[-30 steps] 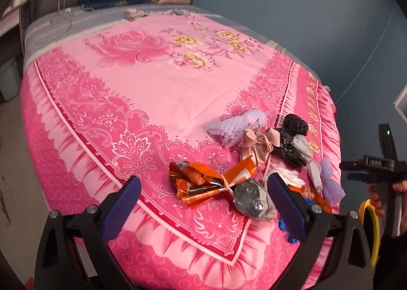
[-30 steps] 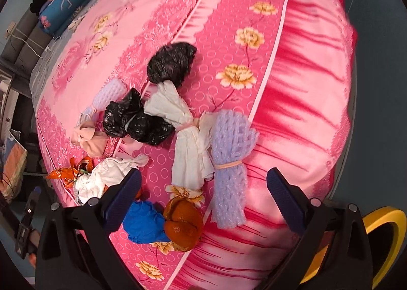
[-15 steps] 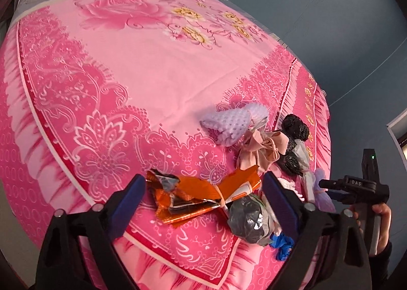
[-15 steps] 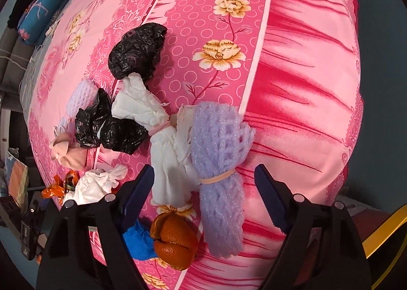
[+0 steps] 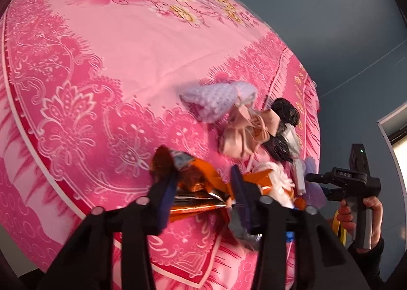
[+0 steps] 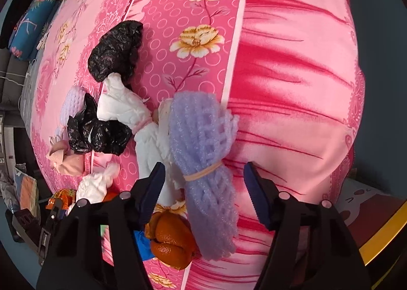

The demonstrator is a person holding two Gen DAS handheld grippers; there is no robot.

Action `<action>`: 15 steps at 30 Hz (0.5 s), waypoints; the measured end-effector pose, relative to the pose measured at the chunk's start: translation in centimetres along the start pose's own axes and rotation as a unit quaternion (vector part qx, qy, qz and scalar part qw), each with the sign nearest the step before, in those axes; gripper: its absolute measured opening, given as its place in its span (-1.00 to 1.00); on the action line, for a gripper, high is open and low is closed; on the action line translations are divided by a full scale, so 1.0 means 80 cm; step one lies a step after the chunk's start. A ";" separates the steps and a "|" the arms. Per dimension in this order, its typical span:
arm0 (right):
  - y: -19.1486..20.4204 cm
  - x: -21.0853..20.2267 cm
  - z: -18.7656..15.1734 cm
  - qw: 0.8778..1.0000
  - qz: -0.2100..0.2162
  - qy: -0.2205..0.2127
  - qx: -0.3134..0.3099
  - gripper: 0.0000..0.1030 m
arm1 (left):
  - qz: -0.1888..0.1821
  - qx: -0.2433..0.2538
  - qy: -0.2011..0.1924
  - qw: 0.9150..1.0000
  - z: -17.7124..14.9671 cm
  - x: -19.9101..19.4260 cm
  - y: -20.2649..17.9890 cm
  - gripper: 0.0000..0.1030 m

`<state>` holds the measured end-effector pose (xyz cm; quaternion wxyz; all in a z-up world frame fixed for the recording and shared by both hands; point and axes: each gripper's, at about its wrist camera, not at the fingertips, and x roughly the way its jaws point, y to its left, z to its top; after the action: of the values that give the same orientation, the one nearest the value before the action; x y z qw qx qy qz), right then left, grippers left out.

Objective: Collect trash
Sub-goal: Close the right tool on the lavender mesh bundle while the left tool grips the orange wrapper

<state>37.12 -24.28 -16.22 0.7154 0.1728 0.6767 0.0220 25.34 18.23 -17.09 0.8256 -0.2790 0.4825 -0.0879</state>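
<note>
An orange foil wrapper (image 5: 201,180) lies crumpled near the front edge of the pink bedspread (image 5: 127,61). My left gripper (image 5: 202,188) is closing on it, and both pads touch the foil. In the right wrist view a lilac foam net (image 6: 201,132), tied with a rubber band, lies by the bed's edge. My right gripper (image 6: 204,185) straddles its lower half. Its jaws are closing but still stand clear of the net. A white tissue bundle (image 6: 122,109) lies against the net's left side.
More trash is clustered here: black bags (image 6: 117,51), a peach cloth knot (image 6: 66,160), a white wad (image 6: 94,185), orange peel (image 6: 170,239), a blue scrap (image 6: 142,241) and a second lilac net (image 5: 216,101). A yellow rim (image 6: 381,239) shows below the bed. Pillows (image 6: 28,30) lie far off.
Both grippers came down onto the bed and narrowed. The left one closed around the orange wrapper and crumpled it. The right one lowered over the lilac net.
</note>
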 end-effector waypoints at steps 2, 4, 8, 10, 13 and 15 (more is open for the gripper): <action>0.001 0.005 -0.001 1.000 -0.008 0.003 -0.001 0.03 | 0.002 0.010 -0.001 1.000 -0.006 0.002 -0.006 -0.42; -0.001 0.008 -0.003 1.000 -0.008 0.003 0.001 -0.08 | 0.002 0.018 0.000 1.000 -0.007 0.005 -0.011 -0.44; -0.003 0.008 -0.004 1.000 -0.006 -0.002 0.001 -0.42 | 0.002 0.026 -0.009 1.000 -0.010 -0.002 -0.014 -0.55; -0.003 0.004 -0.007 1.000 0.004 -0.003 -0.005 -0.48 | 0.000 0.028 -0.016 0.999 -0.011 -0.009 -0.013 -0.57; 0.001 -0.005 -0.016 1.000 0.004 -0.013 -0.019 -0.51 | -0.014 0.021 -0.030 0.999 -0.009 -0.023 -0.009 -0.58; 0.006 -0.014 -0.021 0.999 0.002 -0.027 -0.027 -0.52 | -0.022 0.017 -0.042 0.999 -0.006 -0.036 -0.006 -0.58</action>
<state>35.51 -23.76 -15.05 0.7375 0.1557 0.6561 0.0372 23.50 18.85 -14.89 0.8478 -0.2790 0.4393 -0.1021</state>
